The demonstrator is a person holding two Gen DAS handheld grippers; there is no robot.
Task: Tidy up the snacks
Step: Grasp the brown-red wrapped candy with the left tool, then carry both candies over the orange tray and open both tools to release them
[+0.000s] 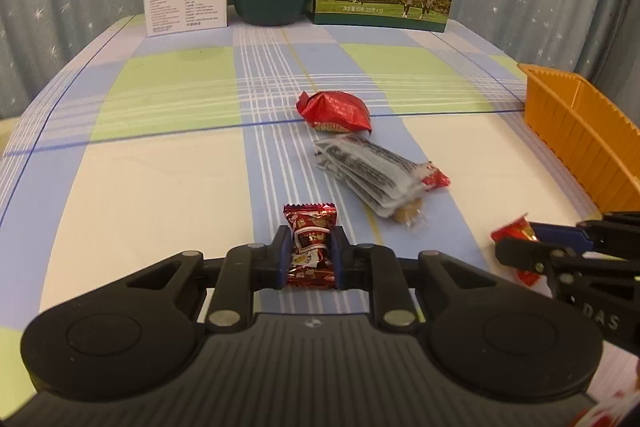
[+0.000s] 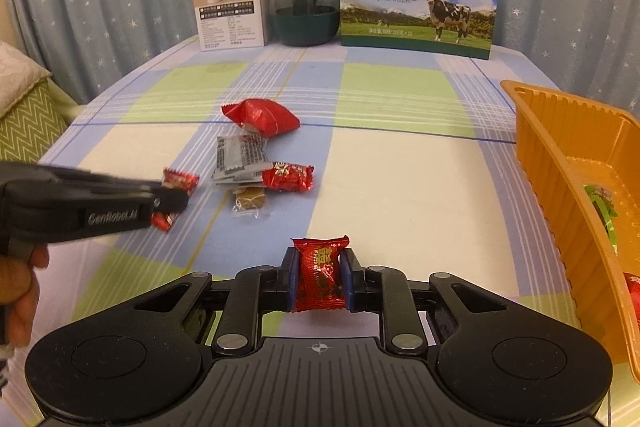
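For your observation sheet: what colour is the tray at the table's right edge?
Orange tray, clearest in the right wrist view.

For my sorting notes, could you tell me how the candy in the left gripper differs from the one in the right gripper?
The left gripper holds a dark red candy with white printing; the right gripper holds a bright red candy with gold printing. Both are wrapped, upright, clamped between shut fingers.

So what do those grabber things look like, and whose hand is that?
Both grippers, left and right, are matte black plastic with ribbed tops, round side discs, silver rivets and blue finger pads. White "GenRobot.AI" lettering marks the left one's side. A bare hand grips it; no cables show.
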